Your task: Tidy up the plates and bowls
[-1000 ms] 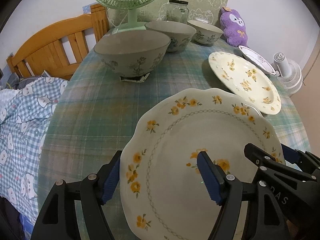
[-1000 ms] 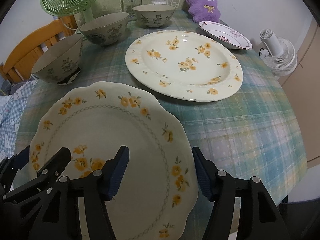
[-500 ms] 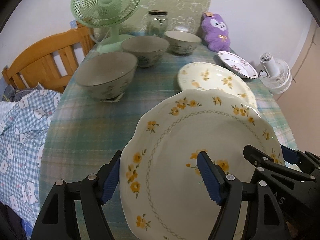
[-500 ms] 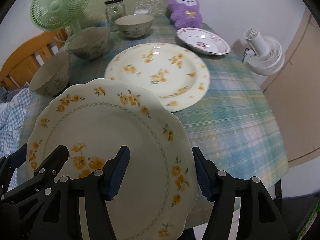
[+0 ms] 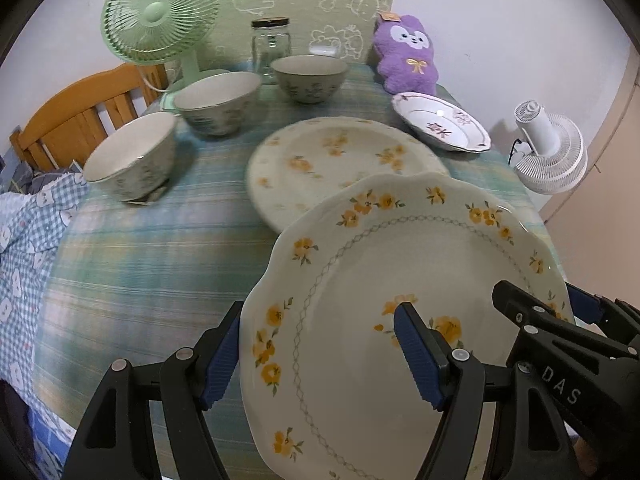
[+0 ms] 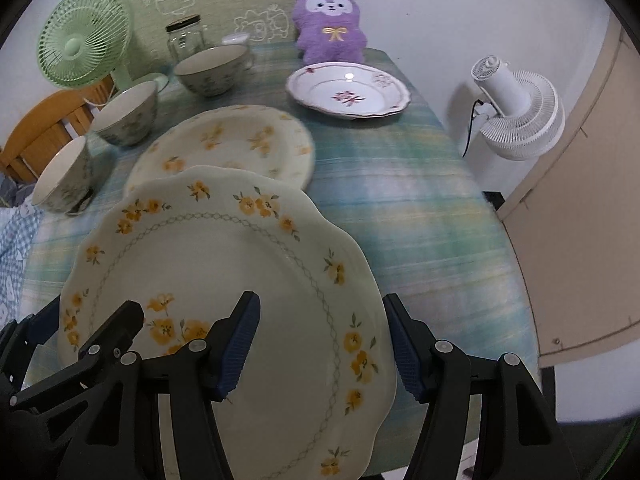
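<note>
Left tongs [image 5: 320, 354] and right tongs [image 6: 320, 346], both part-open, clamp the scalloped cream yellow-flowered plate [image 5: 380, 280] by opposite rims.

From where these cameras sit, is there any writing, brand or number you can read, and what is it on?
"DAS" in pale letters on the black body of the right gripper, seen at the right edge of the left wrist view; the word may run on out of view.
The tag on the purple plush toy: too small to read.
Nothing else carries readable text.
</note>
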Available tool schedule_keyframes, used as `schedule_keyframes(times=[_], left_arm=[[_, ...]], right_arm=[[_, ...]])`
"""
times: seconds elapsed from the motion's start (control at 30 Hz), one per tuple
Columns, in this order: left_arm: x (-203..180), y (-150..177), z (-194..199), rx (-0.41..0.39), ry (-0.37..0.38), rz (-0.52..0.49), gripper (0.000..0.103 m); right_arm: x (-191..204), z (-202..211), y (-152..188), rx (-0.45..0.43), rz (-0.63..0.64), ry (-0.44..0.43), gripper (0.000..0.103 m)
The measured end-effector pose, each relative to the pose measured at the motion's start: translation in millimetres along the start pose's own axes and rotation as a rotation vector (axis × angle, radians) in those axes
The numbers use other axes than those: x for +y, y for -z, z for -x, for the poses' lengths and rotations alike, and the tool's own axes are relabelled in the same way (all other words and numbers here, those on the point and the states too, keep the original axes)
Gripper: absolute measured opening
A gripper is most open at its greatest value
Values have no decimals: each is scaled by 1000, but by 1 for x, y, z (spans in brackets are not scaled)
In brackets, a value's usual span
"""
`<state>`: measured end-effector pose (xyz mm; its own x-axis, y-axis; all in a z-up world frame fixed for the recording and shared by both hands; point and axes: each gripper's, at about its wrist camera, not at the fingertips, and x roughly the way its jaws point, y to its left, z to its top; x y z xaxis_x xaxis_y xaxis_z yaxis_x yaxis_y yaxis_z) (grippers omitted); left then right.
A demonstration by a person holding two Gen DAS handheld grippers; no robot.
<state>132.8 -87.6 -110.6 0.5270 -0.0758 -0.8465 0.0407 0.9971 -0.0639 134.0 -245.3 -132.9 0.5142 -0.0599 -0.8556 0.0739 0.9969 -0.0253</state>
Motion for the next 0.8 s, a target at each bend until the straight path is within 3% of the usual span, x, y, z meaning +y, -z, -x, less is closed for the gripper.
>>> schedule_keyframes(times=[0.37, 0.8], left_arm=[[-80, -7, -23, 3, -11, 15, 74], [-119, -5, -61, 74, -33, 8, 74]], right_arm=[[-83, -20, -11, 3, -2, 1, 67], [-124, -58, -7, 62, -34, -29, 67]])
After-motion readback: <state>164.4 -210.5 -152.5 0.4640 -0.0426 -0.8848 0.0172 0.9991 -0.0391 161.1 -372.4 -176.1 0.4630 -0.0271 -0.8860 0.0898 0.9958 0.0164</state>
